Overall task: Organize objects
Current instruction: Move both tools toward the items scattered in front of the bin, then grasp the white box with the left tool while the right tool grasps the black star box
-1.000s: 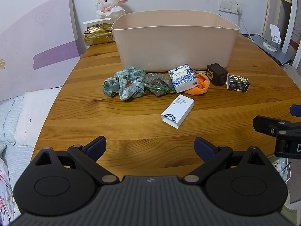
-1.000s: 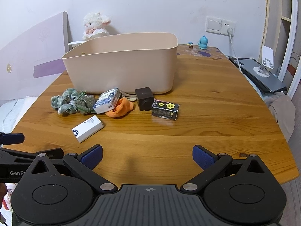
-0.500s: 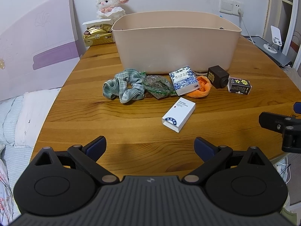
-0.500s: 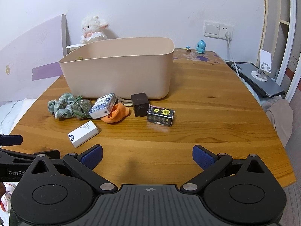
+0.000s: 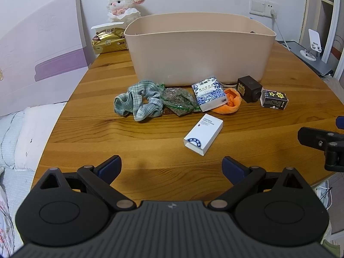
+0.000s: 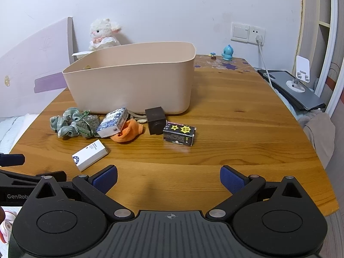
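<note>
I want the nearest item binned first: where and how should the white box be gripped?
Grip the white box across its two long sides, coming down from above. It lies flat and alone on the table, so both sides are free, and the left gripper is open.

The wooden surface [image 6: 236,111] stands against a white wall [image 6: 172,6]. A bed [image 5: 19,133] is beside it, and a wall socket [image 6: 247,32] above

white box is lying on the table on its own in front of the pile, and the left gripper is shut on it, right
Not quite. The white box does lie on the table on its own in front of the pile, but the left gripper is open and holds nothing; the box sits beyond its fingertips. The left wrist view shows this.
</note>
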The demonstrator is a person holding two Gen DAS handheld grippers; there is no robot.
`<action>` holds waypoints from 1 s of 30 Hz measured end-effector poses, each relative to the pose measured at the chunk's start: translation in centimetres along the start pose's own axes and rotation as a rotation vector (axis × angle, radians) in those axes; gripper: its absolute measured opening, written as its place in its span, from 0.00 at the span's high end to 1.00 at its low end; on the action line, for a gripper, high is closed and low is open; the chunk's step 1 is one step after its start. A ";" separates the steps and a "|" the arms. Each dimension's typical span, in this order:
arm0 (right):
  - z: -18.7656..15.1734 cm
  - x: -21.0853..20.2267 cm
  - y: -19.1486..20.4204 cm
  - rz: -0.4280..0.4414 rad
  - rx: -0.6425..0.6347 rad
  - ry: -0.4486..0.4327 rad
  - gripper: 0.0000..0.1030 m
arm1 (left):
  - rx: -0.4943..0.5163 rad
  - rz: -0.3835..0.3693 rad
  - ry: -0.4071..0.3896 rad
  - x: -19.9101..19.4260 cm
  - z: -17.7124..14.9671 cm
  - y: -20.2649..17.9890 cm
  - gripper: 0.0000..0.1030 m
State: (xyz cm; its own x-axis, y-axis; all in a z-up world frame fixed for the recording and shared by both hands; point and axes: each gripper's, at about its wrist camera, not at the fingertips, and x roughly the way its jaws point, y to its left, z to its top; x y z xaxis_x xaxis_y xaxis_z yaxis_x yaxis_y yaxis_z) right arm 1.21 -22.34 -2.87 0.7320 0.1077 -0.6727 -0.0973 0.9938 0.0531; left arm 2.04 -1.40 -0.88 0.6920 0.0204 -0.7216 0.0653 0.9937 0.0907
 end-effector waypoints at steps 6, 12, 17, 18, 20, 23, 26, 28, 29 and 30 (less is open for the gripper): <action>0.4 0.7 -0.6 -0.018 -0.007 -0.009 0.00 | 0.032 -0.013 -0.022 0.4 0.4 -0.5 0.03; 1.0 1.9 -1.5 -0.048 -0.038 -0.019 0.00 | 0.049 -0.022 -0.019 1.6 0.9 -0.9 0.03; 1.6 3.6 -2.2 -0.044 -0.046 -0.001 0.00 | 0.058 -0.029 0.010 3.2 1.2 -1.3 0.03; 1.7 4.0 -2.3 -0.041 -0.048 0.002 0.00 | 0.059 -0.032 0.014 3.5 1.3 -1.4 0.04; 1.9 4.7 -2.3 -0.042 -0.056 0.003 0.00 | 0.062 -0.038 0.021 4.1 1.4 -1.5 0.04; 2.1 5.8 -2.2 -0.039 -0.066 0.011 0.00 | 0.069 -0.042 0.028 4.8 1.6 -1.8 0.04; 2.3 7.2 -2.1 -0.027 -0.065 0.024 0.00 | 0.074 -0.047 0.033 5.6 1.8 -2.0 0.05; 2.5 7.9 -2.0 -0.024 -0.062 0.027 0.01 | 0.072 -0.051 0.042 6.2 2.0 -2.0 0.07; 2.6 8.3 -1.9 -0.024 -0.060 0.027 0.02 | 0.071 -0.055 0.045 6.4 2.0 -2.0 0.09; 2.7 8.7 -1.9 -0.025 -0.057 0.025 0.02 | 0.070 -0.057 0.048 6.6 2.1 -2.1 0.13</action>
State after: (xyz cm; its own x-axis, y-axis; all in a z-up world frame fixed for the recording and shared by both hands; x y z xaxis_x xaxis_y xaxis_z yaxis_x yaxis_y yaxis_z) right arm 9.59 -23.17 -6.82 0.7174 0.0815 -0.6919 -0.1177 0.9930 -0.0051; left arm 8.02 -3.53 -4.41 0.6504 -0.0292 -0.7590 0.1550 0.9833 0.0951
